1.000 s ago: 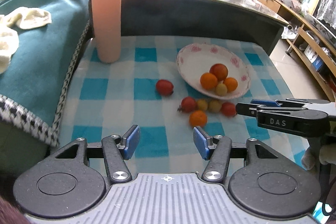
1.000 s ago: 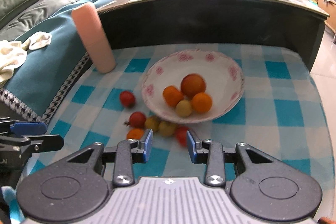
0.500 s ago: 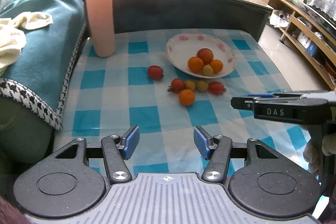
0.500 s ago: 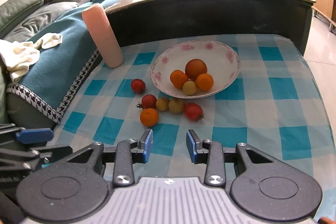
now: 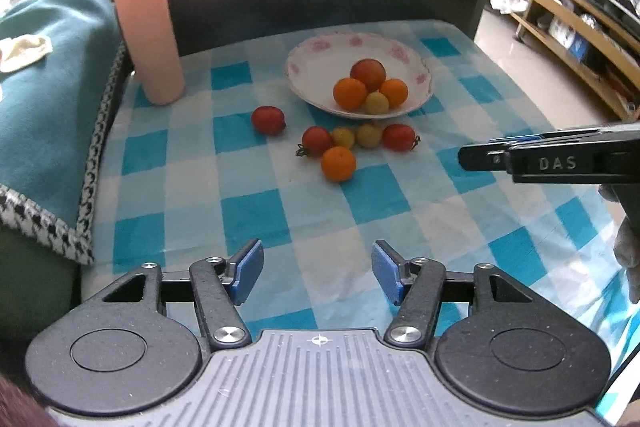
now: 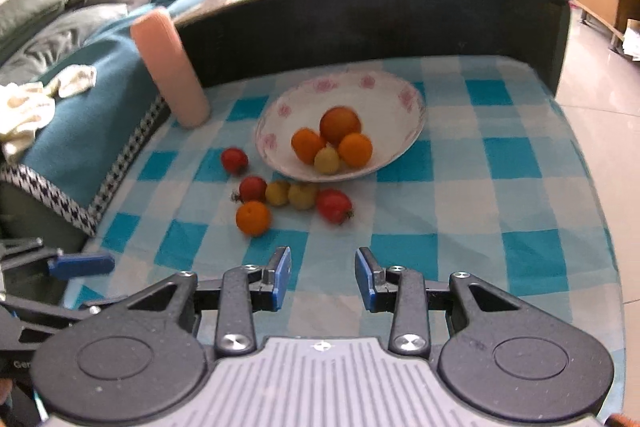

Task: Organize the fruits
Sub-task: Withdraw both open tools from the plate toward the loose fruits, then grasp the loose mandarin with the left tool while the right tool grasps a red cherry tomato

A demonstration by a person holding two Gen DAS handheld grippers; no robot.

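Observation:
A white bowl with pink flowers (image 5: pixel 312 55) (image 6: pixel 394 147) holds several orange, red and yellow fruits. Loose on the blue checked cloth in front of it lie several more: a red tomato (image 5: pixel 268 119) (image 6: pixel 234 160) off to the left, then a cluster with a small orange (image 5: pixel 338 163) (image 6: pixel 253 217) nearest me and a red tomato (image 5: pixel 399 137) (image 6: pixel 334 206) at its right end. My left gripper (image 5: pixel 317 273) is open and empty, well short of the cluster. My right gripper (image 6: pixel 323 277) is open and empty too, just short of the fruits; it shows from the side (image 5: pixel 560 161).
A pink cylinder (image 5: pixel 147 33) (image 6: pixel 170 69) stands at the cloth's back left. A teal blanket (image 5: pixel 48 79) drapes the sofa on the left. Behind the bowl rises a dark table edge (image 6: pixel 380 11) with more fruit on top. Wooden shelves (image 5: pixel 580 23) stand right.
Both grippers have pulled back and up from the fruits, which now look farther away. Both stay open and empty. No fruit has moved.

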